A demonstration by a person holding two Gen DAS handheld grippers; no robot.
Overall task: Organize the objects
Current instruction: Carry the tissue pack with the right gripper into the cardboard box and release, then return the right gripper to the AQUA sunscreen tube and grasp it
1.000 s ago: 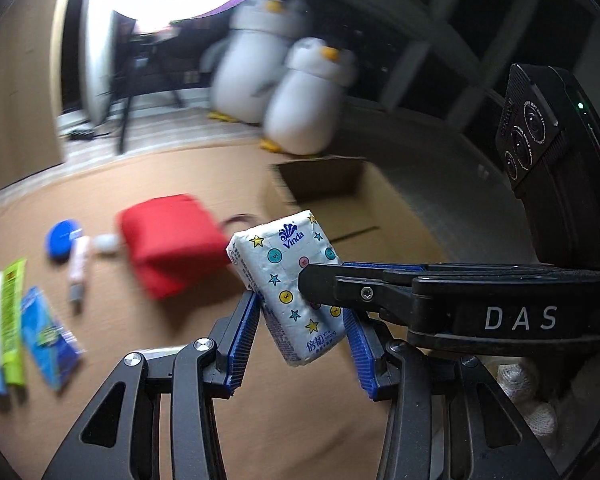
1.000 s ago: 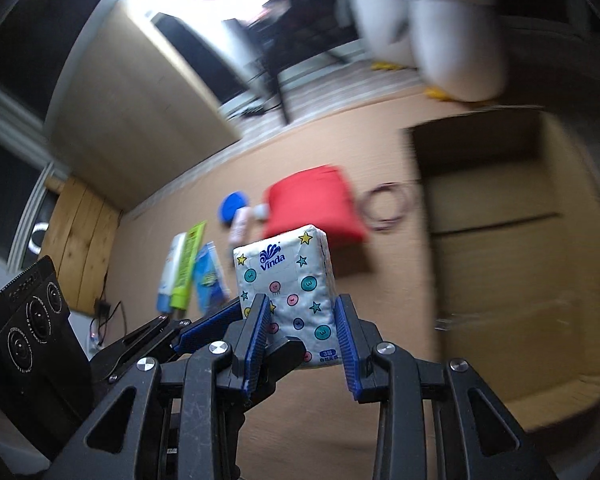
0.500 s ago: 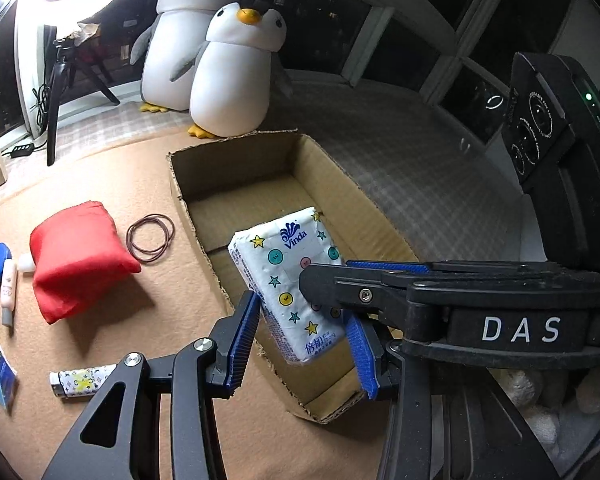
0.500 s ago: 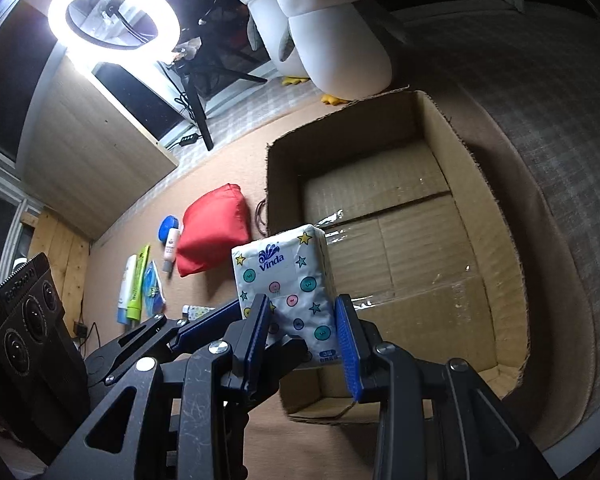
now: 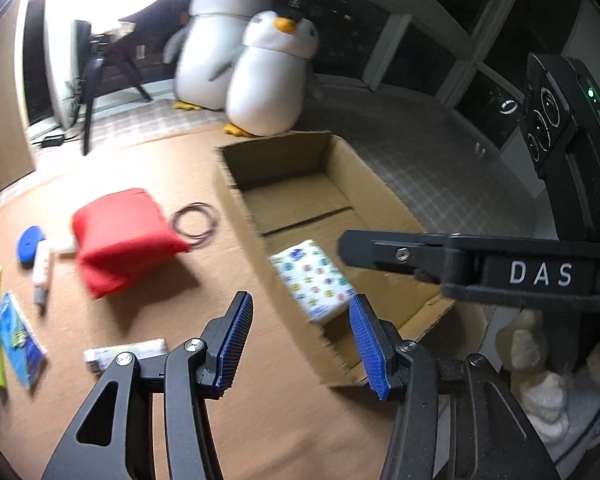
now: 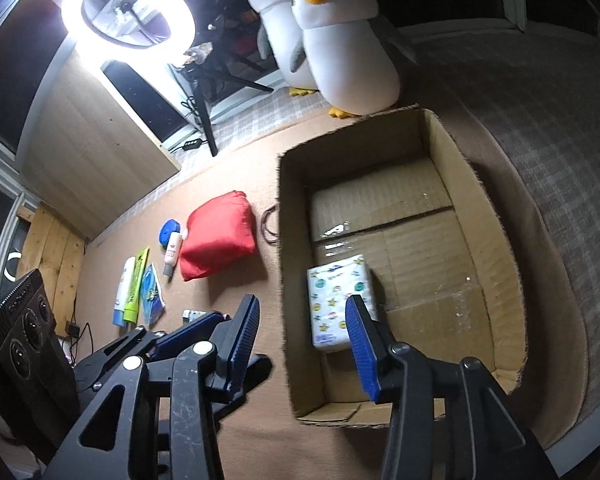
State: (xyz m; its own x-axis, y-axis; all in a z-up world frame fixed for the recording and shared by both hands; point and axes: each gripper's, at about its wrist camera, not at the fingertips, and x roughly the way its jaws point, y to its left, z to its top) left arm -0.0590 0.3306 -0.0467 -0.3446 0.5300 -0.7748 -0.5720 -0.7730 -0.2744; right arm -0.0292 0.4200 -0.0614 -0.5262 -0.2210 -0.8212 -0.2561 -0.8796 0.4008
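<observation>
Nearest, the left gripper (image 5: 300, 340) and the right gripper (image 6: 304, 344) both have their blue-padded jaws spreading apart, and nothing is pressed between either pair. Just beyond them, the white tissue pack printed with coloured stars and dots (image 6: 342, 304) lies on the floor of the open brown cardboard box (image 6: 496, 216), near the box's near-left corner and clear of all pads. The step in hand looks like the release of that pack into the box.

Farther left on the tan mat (image 5: 148, 312), the red cloth pouch (image 5: 120, 240), the loop of dark hair ties (image 5: 194, 224) and the small patterned lighter (image 5: 124, 354) remain outside. The next move probably calls for withdrawing over the box's left wall and picking one.
</observation>
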